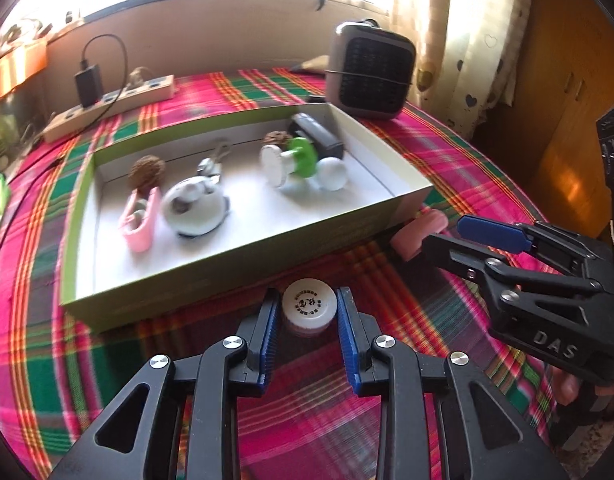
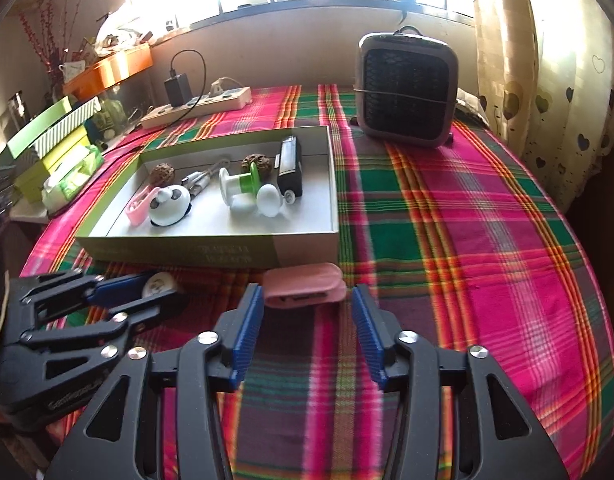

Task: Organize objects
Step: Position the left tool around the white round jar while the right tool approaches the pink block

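Observation:
A shallow green box (image 1: 243, 252) (image 2: 307, 252) lies on the plaid cloth and holds several small items: a panda toy (image 1: 195, 206) (image 2: 171, 206), a pink clip (image 1: 141, 220), walnuts, a green-and-white spool (image 1: 291, 160) (image 2: 239, 184), a black device (image 2: 289, 168). A small white-capped jar (image 1: 308, 308) (image 2: 158, 285) stands in front of the box. My left gripper (image 1: 308, 312) (image 2: 147, 292) is open with a finger on each side of the jar. A pink case (image 2: 305, 286) (image 1: 419, 232) lies by the box's front corner. My right gripper (image 2: 307, 300) (image 1: 447, 232) is open, its fingertips flanking the case.
A grey fan heater (image 2: 407, 88) (image 1: 371, 68) stands behind the box. A power strip with a black charger (image 2: 195, 104) (image 1: 107, 100) lies at the back left. Stacked green boxes and tissues (image 2: 55, 148) sit off the table's left edge. A curtain (image 2: 547, 80) hangs at right.

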A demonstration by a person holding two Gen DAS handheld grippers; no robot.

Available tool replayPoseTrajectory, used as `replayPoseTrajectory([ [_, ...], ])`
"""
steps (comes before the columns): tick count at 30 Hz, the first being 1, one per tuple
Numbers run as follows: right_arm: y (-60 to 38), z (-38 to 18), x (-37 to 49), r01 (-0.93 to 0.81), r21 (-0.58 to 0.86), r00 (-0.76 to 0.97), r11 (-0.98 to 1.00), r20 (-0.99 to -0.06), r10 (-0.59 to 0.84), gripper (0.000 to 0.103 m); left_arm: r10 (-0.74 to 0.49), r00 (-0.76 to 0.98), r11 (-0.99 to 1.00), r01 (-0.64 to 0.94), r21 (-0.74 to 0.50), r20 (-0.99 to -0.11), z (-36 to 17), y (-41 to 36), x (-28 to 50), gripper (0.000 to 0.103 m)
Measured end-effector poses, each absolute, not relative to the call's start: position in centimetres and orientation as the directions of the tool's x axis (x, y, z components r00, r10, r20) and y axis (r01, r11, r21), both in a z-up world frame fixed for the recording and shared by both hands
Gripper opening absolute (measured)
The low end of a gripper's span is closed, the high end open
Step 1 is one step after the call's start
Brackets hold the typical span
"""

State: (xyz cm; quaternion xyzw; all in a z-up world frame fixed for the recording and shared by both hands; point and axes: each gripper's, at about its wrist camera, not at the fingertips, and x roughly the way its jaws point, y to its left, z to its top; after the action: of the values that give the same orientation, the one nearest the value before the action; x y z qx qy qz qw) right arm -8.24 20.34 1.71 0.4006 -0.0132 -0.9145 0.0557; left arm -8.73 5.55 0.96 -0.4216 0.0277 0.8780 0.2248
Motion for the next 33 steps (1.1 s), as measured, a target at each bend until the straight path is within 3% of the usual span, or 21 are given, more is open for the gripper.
replayPoseTrajectory([
  [2, 19.7, 1.7, -8.4, 0.083, 0.063, -0.683, -0.995, -0.723, -0.103, 0.058, 0.368, -0.548, -0.902, -0.408, -0.144, -0.751, 0.9, 4.9, -8.7, 0.026],
  [11, 19.0, 1.1, -9.9, -0.027, -0.006, -0.663, -1.0, -0.749, 0.022, 0.058, 0.403, -0.537, -0.895, -0.402, -0.196, -0.741, 0.6, 3.5, -9.0, 0.026],
  [33, 23.9, 0.4, -7.2, -0.194, -0.051, -0.592, -0.98, -0.79, 0.159, 0.058, 0.437, -0.523, -0.883, -0.403, -0.239, -0.732, 0.5, 2.9, -9.3, 0.026],
])
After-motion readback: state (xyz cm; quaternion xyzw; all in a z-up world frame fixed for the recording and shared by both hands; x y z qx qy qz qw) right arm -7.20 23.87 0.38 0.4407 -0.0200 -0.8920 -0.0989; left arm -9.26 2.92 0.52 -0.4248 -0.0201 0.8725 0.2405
